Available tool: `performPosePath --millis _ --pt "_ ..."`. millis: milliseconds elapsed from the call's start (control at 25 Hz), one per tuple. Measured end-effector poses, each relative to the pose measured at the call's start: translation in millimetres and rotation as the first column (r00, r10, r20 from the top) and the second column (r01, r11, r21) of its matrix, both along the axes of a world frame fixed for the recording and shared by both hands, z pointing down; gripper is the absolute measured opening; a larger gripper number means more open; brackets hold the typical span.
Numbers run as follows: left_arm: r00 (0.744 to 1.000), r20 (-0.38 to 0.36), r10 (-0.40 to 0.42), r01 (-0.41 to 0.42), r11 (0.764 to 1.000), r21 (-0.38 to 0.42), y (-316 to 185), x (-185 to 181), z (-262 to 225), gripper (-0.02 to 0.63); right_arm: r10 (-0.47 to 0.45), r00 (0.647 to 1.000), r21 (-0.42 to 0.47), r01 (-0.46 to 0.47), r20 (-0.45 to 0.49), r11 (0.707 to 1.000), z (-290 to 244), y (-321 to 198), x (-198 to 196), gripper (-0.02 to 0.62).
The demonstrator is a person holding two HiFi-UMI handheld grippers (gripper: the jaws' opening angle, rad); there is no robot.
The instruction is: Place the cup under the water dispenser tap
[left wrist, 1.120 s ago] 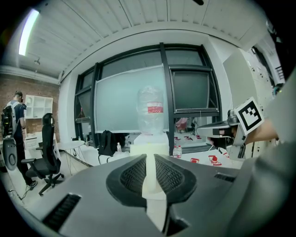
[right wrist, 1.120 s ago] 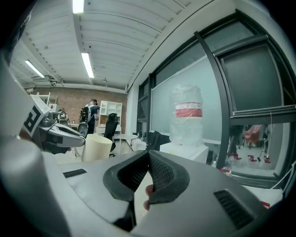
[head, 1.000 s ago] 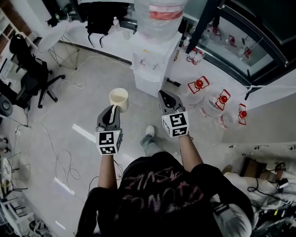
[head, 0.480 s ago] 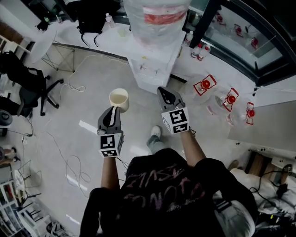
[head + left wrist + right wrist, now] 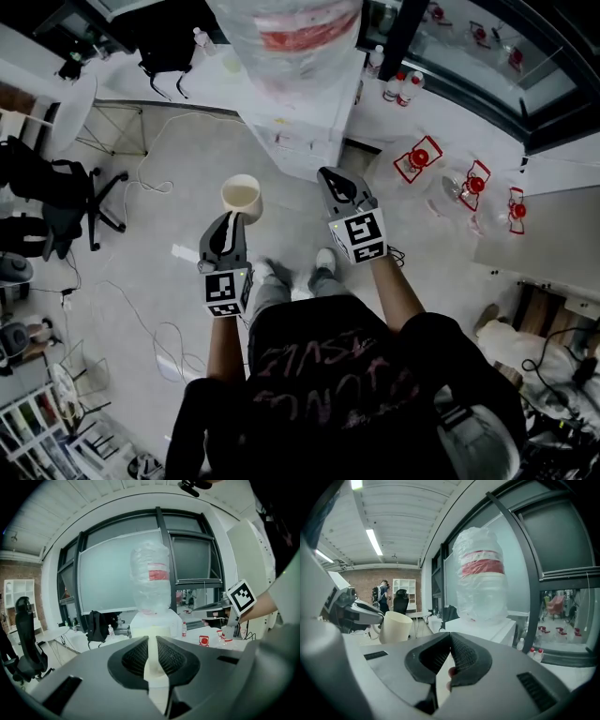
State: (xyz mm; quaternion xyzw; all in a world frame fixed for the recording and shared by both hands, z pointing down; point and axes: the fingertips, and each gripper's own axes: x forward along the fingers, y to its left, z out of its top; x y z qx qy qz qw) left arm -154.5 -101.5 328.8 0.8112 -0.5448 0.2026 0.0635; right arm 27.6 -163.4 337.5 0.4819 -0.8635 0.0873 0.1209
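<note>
Cream cup point(image 5: 241, 197) in left gripper point(image 5: 229, 221), nearer water dispenser point(image 5: 314, 108) than before.

No print reads clearly: the shirt's pink lettering point(image 5: 328, 367) is illegible (so is the bottle's red band point(image 5: 302, 37)).

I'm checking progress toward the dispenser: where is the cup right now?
In the head view the cup sits left of centre, clamped in the left hand-held gripper, short of the water dispenser ahead.
</note>
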Motion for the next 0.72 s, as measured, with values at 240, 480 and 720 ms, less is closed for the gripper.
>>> performPosePath --millis 240,480,720 --pt "0.997 -0.013 0.078 -0.077 0.997 0.009 -29 6 11 0.057 0.083 0.997 -0.001 -0.083 0.007 0.997 10 -18 12 0.015" --pt "0.987 -0.035 0.157 -0.156 0.988 0.017 -58 1 25 0.057 0.171 0.985 -0.033 -0.171 0.026 0.985 26 -31 9 0.015" --pt "0.976 -0.054 0.209 -0.208 0.978 0.017 -84 -6 53 0.055 0.207 0.978 -0.080 -0.205 0.019 0.975 50 -38 -9 0.015"
